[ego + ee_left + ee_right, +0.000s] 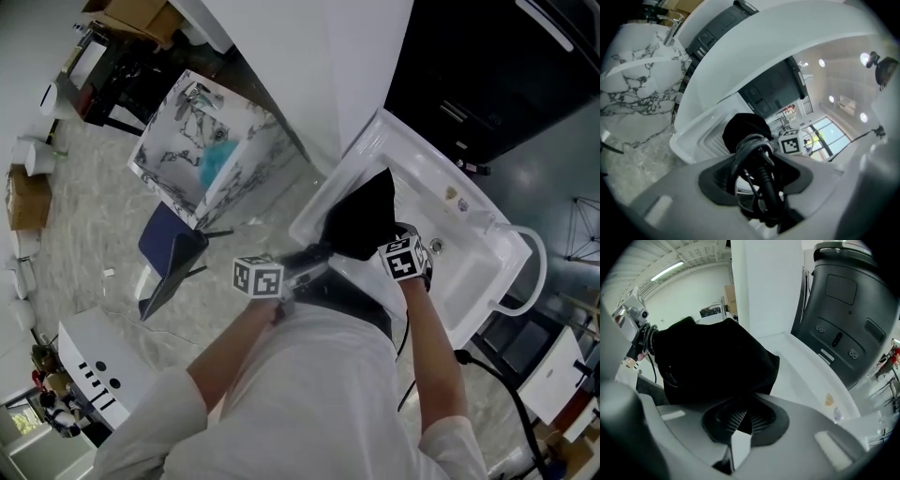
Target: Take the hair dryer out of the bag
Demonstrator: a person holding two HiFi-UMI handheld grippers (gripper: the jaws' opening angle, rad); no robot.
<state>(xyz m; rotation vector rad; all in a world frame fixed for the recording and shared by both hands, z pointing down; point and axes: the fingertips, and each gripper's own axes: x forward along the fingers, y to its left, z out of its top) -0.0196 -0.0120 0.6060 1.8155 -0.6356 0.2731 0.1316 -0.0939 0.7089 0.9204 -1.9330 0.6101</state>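
A black cloth bag (pixel 361 216) lies on the white basin (pixel 469 272) in front of me. My left gripper (pixel 305 258) holds a coiled black cord (pixel 755 157) that comes out of the bag's mouth (pixel 745 129); the coil fills the wide gap between its jaws (pixel 757 176). My right gripper (pixel 389 239) is at the bag's right side. In the right gripper view its jaws (pixel 743 417) are shut on a fold of the bag (pixel 712 362). The hair dryer's body is hidden; only its cord shows.
A big dark machine (pixel 497 75) stands behind the basin, also seen in the right gripper view (pixel 848 310). A marble washstand (pixel 187 122) and a dark blue seat (pixel 164 248) stand at the left on the marbled floor. A white pillar (pixel 366 56) rises behind the bag.
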